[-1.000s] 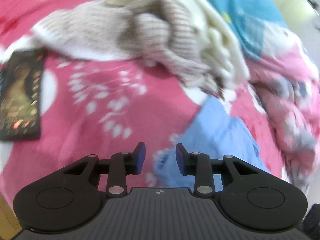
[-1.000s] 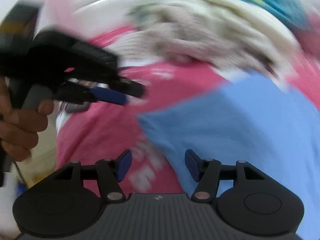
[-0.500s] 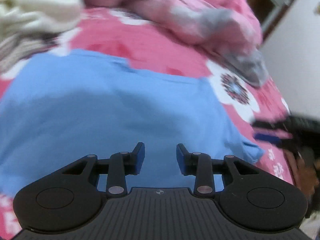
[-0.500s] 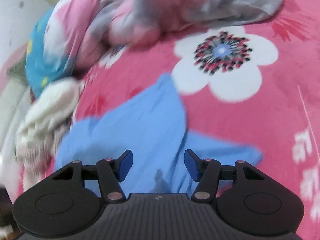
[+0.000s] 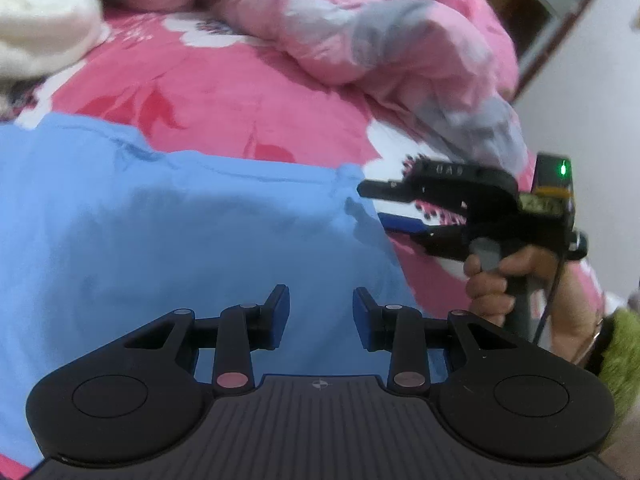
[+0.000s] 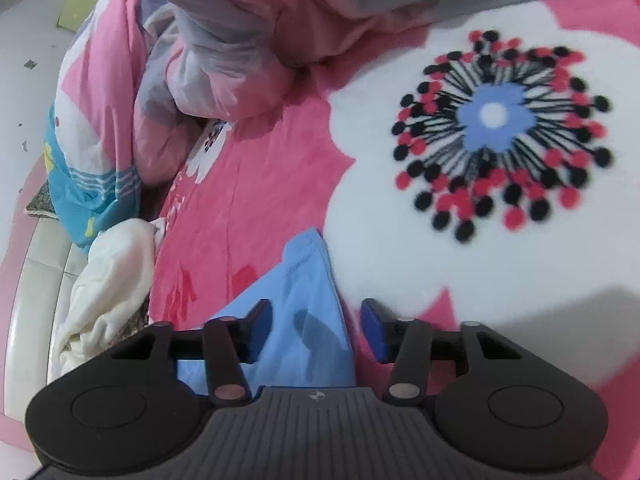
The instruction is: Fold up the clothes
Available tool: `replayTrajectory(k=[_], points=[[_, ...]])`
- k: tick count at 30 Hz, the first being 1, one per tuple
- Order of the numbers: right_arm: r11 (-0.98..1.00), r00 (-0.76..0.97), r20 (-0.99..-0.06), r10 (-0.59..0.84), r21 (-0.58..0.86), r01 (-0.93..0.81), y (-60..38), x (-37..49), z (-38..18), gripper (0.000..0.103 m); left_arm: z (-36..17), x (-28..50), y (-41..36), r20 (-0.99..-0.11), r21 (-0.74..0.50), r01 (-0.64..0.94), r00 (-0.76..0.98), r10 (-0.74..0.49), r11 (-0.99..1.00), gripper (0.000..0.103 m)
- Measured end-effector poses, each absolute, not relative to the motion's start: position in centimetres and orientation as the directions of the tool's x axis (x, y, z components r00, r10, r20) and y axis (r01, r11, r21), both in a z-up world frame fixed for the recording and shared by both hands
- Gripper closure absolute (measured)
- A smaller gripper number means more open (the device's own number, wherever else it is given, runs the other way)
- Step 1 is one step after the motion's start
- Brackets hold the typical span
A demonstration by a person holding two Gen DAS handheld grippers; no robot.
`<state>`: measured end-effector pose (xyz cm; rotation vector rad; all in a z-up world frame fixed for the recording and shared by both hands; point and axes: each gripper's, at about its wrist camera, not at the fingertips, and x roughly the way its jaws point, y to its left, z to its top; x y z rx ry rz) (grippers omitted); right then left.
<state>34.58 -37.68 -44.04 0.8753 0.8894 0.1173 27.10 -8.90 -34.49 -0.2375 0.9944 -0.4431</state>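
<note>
A light blue garment (image 5: 180, 240) lies spread flat on a pink floral bedsheet (image 5: 240, 92). My left gripper (image 5: 320, 304) hovers over the garment's near part, open, with nothing pinched between its blue pads. My right gripper (image 5: 372, 204), held in a person's hand (image 5: 488, 288), reaches the garment's right corner from the side. In the right wrist view that blue corner (image 6: 308, 280) lies between the pads of my right gripper (image 6: 316, 316). Its jaws are closing, and a gap still shows on the right side of the cloth.
A crumpled pink and grey quilt (image 5: 380, 40) lies heaped along the far side. A cream knit pile (image 6: 112, 272) and a turquoise cloth (image 6: 80, 184) sit at the left by the white bed frame (image 6: 28, 300). A large printed flower (image 6: 500, 128) marks the sheet on the right.
Both views swung away from the knit pile onto the blue garment. My right gripper came down to the garment's corner and its jaws narrowed. The left gripper's gap stayed the same.
</note>
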Motion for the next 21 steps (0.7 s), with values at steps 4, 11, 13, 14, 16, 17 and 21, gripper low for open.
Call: replayTrajectory(k=[4,11,13,14,16,17,21], points=[[0.653,0.648,-0.599,0.470,0.730,0.202,-37.7,35.1,-44.1,0.100,-34.0,28.3,-7.4,-0.736,-0.467,0.155,0.477,-0.480,0.870,0.067],[0.623,0.657,-0.376,0.653,0.760,-0.184,-33.8,32.6,-38.3,0.101,-32.6,29.9,-3.4,-0.597,-0.713,0.033,0.494,-0.632,0.700,0.043],[0.628,0.611,-0.375,0.697,0.730,-0.269,-31.5,31.7,-36.8,0.101,-32.4,29.8,-2.0,-0.557,-0.767,0.003,0.493,-0.668,0.642,0.040],[0.628,0.587,-0.376,0.717,0.714,-0.310,-30.4,31.2,-36.0,0.101,-32.2,29.7,-1.3,-0.552,-0.779,-0.015,0.489,-0.675,0.626,0.039],[0.626,0.542,-0.389,0.745,0.687,-0.368,-28.1,30.2,-35.1,0.101,-31.8,29.4,-0.1,-0.569,-0.777,-0.050,0.481,-0.667,0.627,0.039],[0.628,0.521,-0.400,0.754,0.672,-0.392,-26.9,29.7,-34.7,0.101,-31.5,29.1,0.5,-0.580,-0.771,-0.058,0.475,-0.662,0.634,0.038],[0.621,0.461,-0.426,0.778,0.633,-0.463,-22.7,27.6,-33.6,0.101,-31.7,27.9,2.5,-0.608,-0.768,-0.101,0.427,-0.670,0.632,0.037]])
